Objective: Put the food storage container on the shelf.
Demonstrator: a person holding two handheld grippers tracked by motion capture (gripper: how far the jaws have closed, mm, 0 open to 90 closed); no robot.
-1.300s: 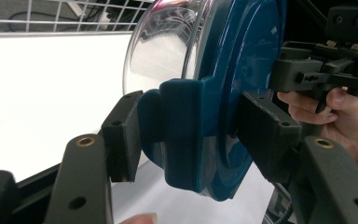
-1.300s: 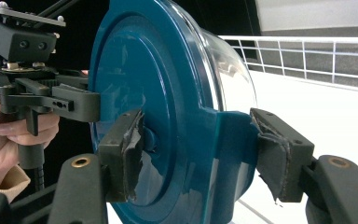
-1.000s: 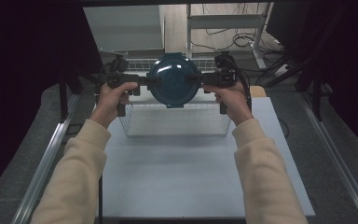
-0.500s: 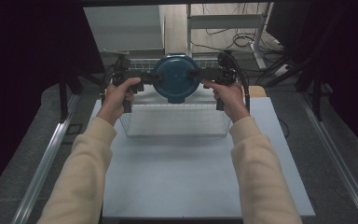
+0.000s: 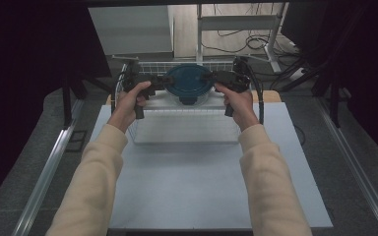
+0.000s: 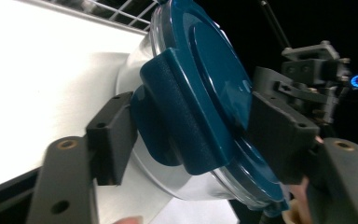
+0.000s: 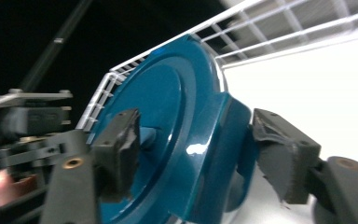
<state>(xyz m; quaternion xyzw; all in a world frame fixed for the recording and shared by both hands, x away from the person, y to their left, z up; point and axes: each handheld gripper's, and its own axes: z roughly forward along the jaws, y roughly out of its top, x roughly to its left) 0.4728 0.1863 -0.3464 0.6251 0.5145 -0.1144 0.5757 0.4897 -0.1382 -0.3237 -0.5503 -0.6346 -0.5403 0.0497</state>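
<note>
Near the person, the blue table [image 5: 202, 187] lies bare; farther off stands a white wire basket [image 5: 187, 129], and at its far end sits the blue-lidded container [image 5: 188, 81]. It lies directly between the left gripper [image 5: 163, 81] and right gripper [image 5: 215, 77], one lid clasp inside each. Both grippers' jaws have just been opening: the left pads look barely clear of their clasp, the right stand apart from theirs, so each must back outward along the left-right line.

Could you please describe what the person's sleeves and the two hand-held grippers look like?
Both forearms wear long cream sleeves. The left hand-held gripper and right hand-held gripper are black, each with two blocky black jaws bearing brass-coloured screw holes. A dark cable trails from the right one.
</note>
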